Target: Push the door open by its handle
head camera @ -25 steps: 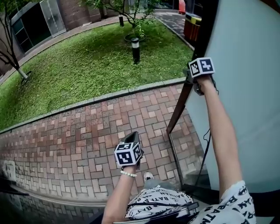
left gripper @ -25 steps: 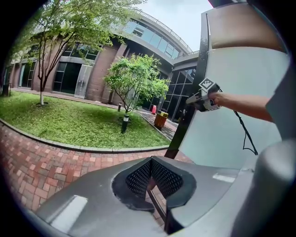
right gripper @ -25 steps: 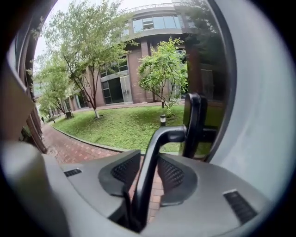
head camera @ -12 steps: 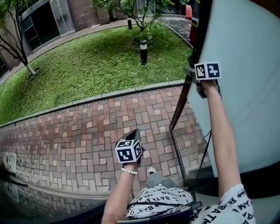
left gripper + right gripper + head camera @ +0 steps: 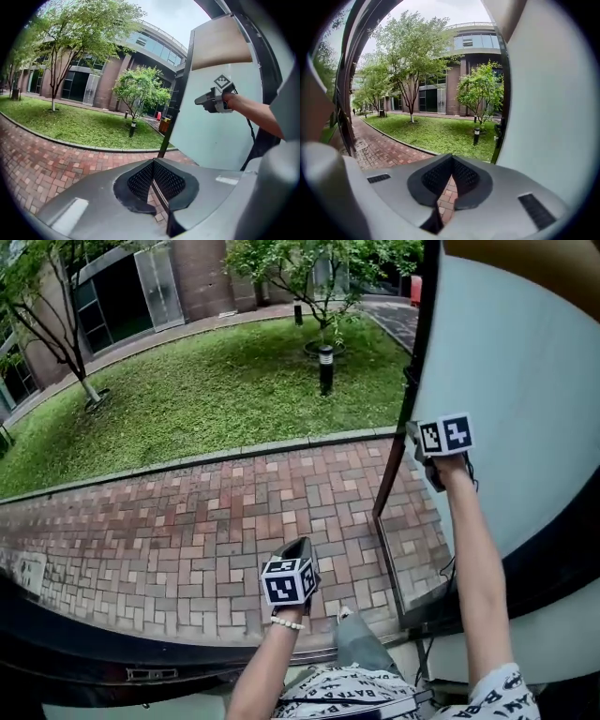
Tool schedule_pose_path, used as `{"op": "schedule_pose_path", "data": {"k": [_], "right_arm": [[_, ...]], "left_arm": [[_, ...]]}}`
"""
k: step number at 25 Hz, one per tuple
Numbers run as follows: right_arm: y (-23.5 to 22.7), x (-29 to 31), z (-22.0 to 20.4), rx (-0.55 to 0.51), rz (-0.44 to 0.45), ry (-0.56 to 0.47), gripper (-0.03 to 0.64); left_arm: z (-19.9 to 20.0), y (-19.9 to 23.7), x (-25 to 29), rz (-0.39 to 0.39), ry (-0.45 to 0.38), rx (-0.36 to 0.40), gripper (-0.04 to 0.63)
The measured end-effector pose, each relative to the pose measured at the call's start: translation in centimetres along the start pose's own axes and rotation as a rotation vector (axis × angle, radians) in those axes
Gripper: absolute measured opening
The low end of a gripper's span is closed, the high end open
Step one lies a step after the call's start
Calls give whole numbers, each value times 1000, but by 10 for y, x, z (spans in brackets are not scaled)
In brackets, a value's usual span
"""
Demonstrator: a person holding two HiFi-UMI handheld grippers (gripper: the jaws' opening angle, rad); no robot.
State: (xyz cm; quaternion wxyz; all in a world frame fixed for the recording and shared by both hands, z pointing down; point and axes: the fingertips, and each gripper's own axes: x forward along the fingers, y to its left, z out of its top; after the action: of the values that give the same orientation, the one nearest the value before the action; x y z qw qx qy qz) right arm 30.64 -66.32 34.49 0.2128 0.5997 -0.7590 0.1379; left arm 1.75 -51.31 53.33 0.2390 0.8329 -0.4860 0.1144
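Observation:
The door (image 5: 525,371) is a pale frosted panel in a dark frame and stands swung outward at the right. A small dark handle (image 5: 498,129) sits on its free edge. My right gripper (image 5: 412,432) is held up against that edge, just below the handle, with its jaws shut and nothing between them. Contact with the door cannot be made out. In the right gripper view the right gripper (image 5: 452,160) points past the door's edge toward the lawn. My left gripper (image 5: 298,546) hangs low over the brick paving, jaws shut and empty, and its own view shows the left gripper (image 5: 152,163) well clear of the door.
Red brick paving (image 5: 187,521) lies outside, with a lawn (image 5: 216,390), a short bollard lamp (image 5: 325,368) and trees beyond. A dark threshold (image 5: 141,657) runs along the bottom. The person's legs and patterned shorts (image 5: 375,690) are below.
My right gripper sits lower and a little further right in the head view, still at the door's edge. The dark threshold has come into view at the bottom. The left gripper barely moved.

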Motion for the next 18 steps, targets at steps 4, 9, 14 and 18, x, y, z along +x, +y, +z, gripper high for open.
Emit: {"op": "schedule_pose_path", "data": {"k": [4, 9, 14, 18], "right_arm": [[35, -31, -19, -14, 34, -22, 0], [71, -58, -43, -22, 82, -47, 0], [93, -90, -86, -70, 92, -32, 0], [110, -128, -134, -141, 111, -14, 0]], "left_arm": [[-5, -7, -31, -13, -20, -10, -12], [-20, -18, -61, -19, -44, -24, -12], [-44, -40, -93, 16, -39, -39, -12], [-84, -70, -131, 49, -34, -54, -12]]}}
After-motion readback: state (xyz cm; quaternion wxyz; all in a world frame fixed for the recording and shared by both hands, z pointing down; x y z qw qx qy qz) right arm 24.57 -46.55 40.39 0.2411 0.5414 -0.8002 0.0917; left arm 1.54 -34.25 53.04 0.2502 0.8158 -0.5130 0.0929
